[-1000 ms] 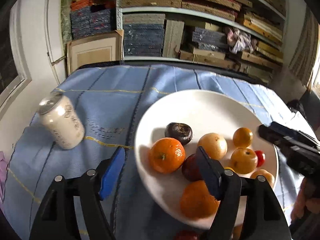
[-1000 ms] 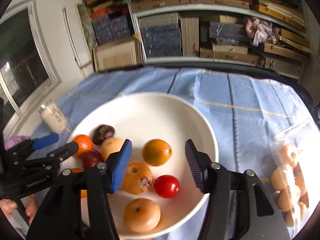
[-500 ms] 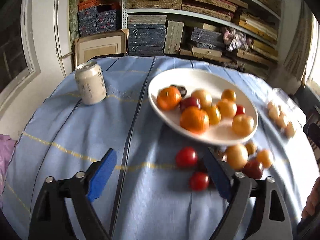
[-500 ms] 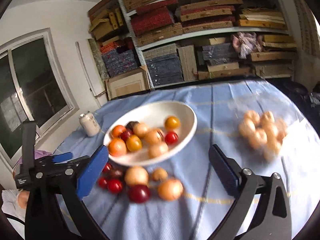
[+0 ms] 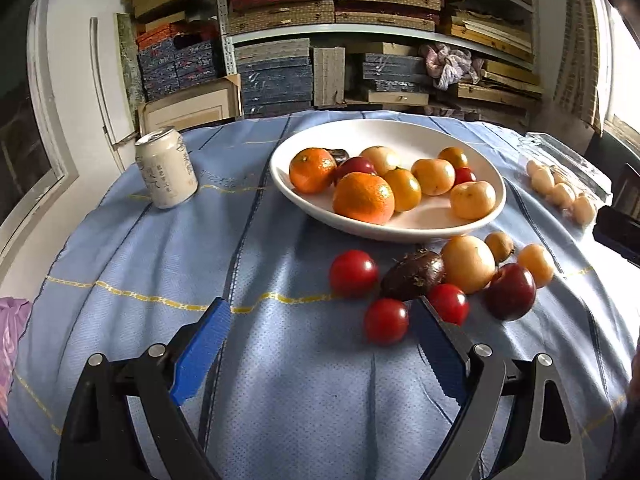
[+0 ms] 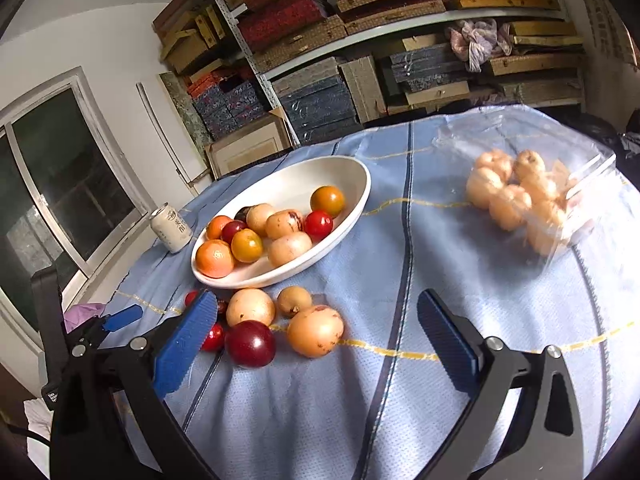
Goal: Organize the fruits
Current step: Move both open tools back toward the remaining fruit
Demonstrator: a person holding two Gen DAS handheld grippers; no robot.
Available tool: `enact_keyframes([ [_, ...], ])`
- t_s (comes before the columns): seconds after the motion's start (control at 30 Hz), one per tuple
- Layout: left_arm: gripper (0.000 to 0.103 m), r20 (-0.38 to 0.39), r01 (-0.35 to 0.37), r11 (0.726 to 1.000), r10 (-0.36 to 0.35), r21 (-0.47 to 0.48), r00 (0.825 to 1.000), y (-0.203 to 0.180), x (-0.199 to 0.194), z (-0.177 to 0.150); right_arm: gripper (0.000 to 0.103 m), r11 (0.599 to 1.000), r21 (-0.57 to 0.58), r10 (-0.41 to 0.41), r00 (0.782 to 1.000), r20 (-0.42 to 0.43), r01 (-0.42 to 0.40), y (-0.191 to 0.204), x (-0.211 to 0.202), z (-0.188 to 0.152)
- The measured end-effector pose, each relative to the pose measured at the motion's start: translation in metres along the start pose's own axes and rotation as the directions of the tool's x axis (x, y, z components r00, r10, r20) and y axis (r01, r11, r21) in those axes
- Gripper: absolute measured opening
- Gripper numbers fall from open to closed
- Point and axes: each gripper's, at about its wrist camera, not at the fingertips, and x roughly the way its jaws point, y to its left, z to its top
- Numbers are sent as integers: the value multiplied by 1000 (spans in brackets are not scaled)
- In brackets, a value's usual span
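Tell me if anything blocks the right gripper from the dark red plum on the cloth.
Nothing visible does. The right gripper is open and empty, and the dark red plum lies just ahead, beside its left finger. A tan fruit sits close on the plum's right, crowding a finger's path.

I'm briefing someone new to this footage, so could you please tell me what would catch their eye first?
The wide white ceramic bowl, heaped with oranges and other small fruit, sits mid-table on the pale blue tablecloth. Just in front of it, a loose cluster of red tomatoes, plums and yellow fruit lies on the cloth. A white drink can stands upright to the bowl's left.
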Motion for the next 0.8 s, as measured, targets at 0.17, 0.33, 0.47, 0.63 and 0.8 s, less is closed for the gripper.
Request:
enact_keyframes([
  [0.17, 92, -36, 21, 1000, -21, 5, 999, -5, 10, 3, 98, 1000, 2, -10, 1000, -13, 10, 1, 4, -3],
  [0.33, 95, -112, 11, 1000, -12, -12, 994, -2, 27, 3, 98, 1000, 7, -11, 1000, -25, 11, 2, 6, -4],
  [0.47, 96, -157, -25, 998, 16, -60, 988, 16, 34, -1, 98, 1000, 4, -9, 1000, -30, 9, 3, 7, -3],
  [0.63, 96, -101, -36, 997, 29, -68, 995, 29, 21, -4, 98, 1000, 6, -8, 999, -31, 8, 4, 9, -4],
  [0.8, 96, -87, -5, 1000, 4, -3, 996, 16, 18, -2, 98, 1000, 1, -7, 1000, -31, 7, 6, 8, -4],
])
